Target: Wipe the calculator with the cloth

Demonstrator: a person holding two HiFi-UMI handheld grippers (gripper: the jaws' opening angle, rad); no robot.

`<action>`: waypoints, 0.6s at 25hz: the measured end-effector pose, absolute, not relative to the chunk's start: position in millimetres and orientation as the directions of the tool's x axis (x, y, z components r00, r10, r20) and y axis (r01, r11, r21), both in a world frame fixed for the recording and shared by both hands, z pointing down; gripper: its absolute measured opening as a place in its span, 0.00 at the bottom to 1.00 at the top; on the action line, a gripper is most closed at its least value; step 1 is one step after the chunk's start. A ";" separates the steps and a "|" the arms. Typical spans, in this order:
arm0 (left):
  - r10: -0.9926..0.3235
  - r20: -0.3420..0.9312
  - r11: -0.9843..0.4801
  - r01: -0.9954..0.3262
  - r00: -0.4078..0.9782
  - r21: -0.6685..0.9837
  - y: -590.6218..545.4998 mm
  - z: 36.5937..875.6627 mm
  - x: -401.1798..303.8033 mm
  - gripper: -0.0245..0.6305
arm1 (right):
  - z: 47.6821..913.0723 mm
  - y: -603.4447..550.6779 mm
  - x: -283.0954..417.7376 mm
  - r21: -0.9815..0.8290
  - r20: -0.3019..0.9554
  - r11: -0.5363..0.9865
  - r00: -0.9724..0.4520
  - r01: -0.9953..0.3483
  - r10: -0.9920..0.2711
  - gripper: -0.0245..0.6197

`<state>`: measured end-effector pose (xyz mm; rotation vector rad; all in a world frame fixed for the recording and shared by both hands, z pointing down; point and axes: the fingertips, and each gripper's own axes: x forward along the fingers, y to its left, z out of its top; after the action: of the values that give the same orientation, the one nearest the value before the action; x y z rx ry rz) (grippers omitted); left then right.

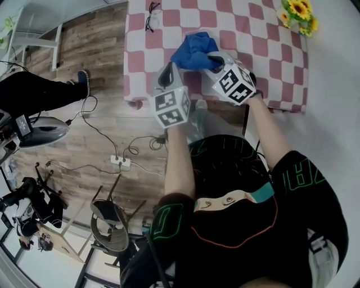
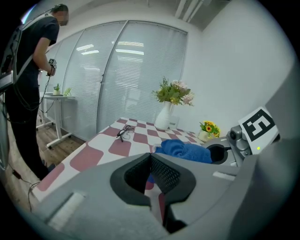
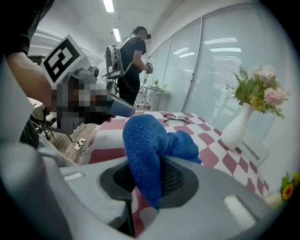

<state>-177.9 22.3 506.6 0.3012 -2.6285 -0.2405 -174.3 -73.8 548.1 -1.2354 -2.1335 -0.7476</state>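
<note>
A blue cloth [image 1: 194,49] hangs bunched over the checkered table [image 1: 270,50]; my right gripper [image 1: 212,58] is shut on it. In the right gripper view the cloth [image 3: 147,150] fills the space between the jaws and droops below them. My left gripper [image 1: 167,73] hovers just left of the cloth, above the table's near edge. In the left gripper view its jaws [image 2: 150,159] meet with nothing between them, and the cloth [image 2: 185,151] lies ahead beside the right gripper [image 2: 243,140]. No calculator shows in any view.
Black glasses [image 1: 152,14] lie at the table's far left and sunflowers [image 1: 298,14] at its far right. A white vase [image 2: 164,117] of flowers stands at the back. A person [image 3: 133,61] stands beyond. A power strip [image 1: 120,161] and a stool [image 1: 109,219] are on the floor.
</note>
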 end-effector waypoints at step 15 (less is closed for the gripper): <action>-0.255 0.424 0.960 -0.173 -0.869 0.222 24.5 497.4 -177.4 0.05 | 543.3 -73.2 -136.5 0.119 0.752 0.371 -0.328 0.921 0.572 0.20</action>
<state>-177.4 24.5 497.4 0.3054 -2.6476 -0.2445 -136.5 -73.2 543.3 -1.2842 -2.0194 -0.7317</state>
